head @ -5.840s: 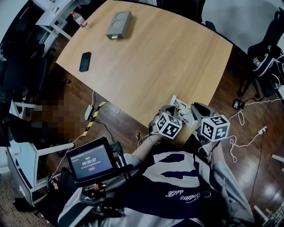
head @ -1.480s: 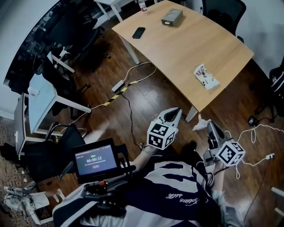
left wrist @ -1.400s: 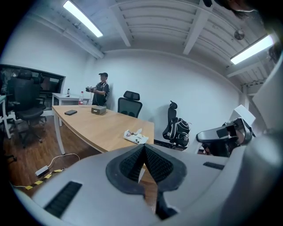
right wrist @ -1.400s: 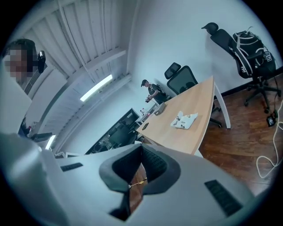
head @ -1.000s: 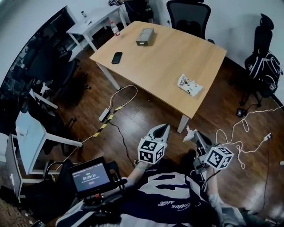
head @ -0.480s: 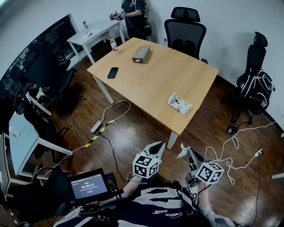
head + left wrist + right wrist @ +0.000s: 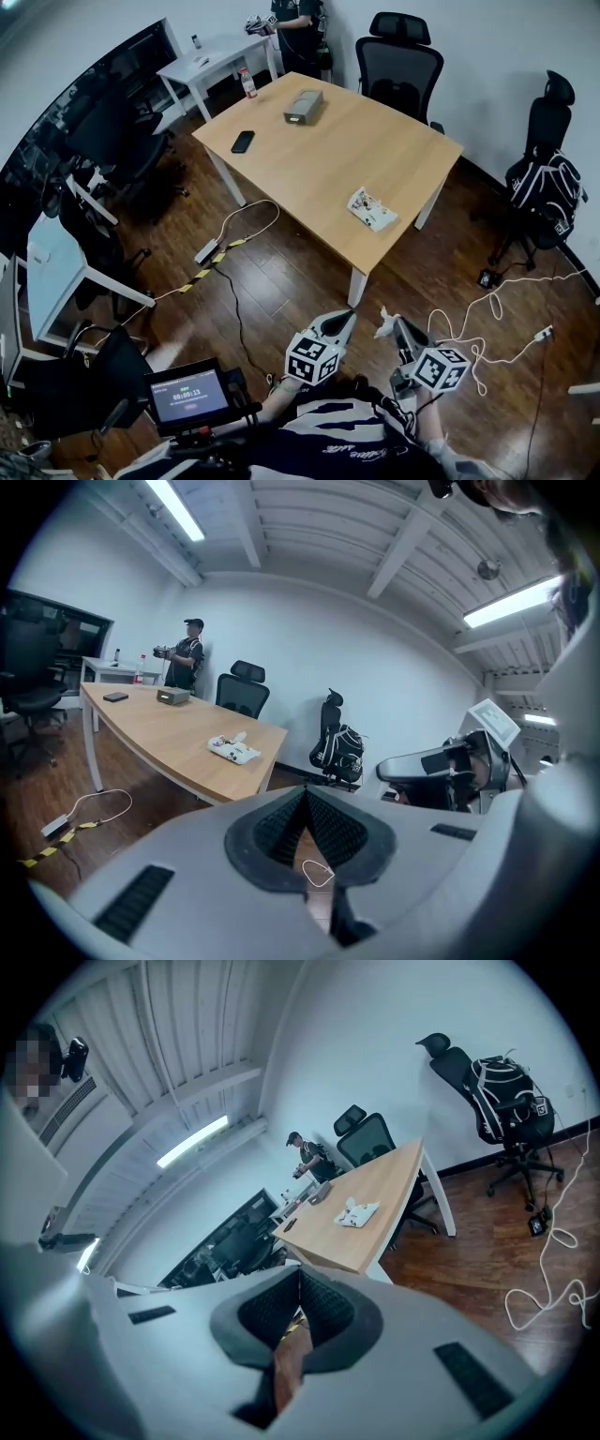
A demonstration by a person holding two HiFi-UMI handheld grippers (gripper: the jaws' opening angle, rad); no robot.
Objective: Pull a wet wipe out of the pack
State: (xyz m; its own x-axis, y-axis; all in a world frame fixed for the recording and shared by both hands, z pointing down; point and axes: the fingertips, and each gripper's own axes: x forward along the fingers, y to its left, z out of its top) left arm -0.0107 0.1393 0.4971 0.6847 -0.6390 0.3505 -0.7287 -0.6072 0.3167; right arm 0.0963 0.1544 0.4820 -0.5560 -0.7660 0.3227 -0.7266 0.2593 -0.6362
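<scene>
The wet wipe pack (image 7: 372, 208) lies on the wooden table (image 7: 309, 159) near its right front corner, well away from both grippers; it also shows in the left gripper view (image 7: 234, 749) and the right gripper view (image 7: 357, 1211). Both grippers hang over the floor close to the person's body. My right gripper (image 7: 394, 325) is shut on a crumpled white wet wipe (image 7: 382, 324) that sticks out from its tip. My left gripper (image 7: 345, 317) is shut with nothing in it; its jaws meet at the tip (image 7: 305, 791). The right gripper's jaws also meet (image 7: 299, 1272), and the wipe is hidden there.
On the table lie a black phone (image 7: 243, 142) and a grey box (image 7: 303, 106). Office chairs (image 7: 400, 66) stand behind it, one with a backpack (image 7: 544, 187). White cables (image 7: 487, 319) trail on the floor at right. A person (image 7: 300, 23) stands at a far desk.
The person has backed away from the table, which now looks smaller and farther. The pack stays on the table. Both grippers stay shut, the wipe still in the right one.
</scene>
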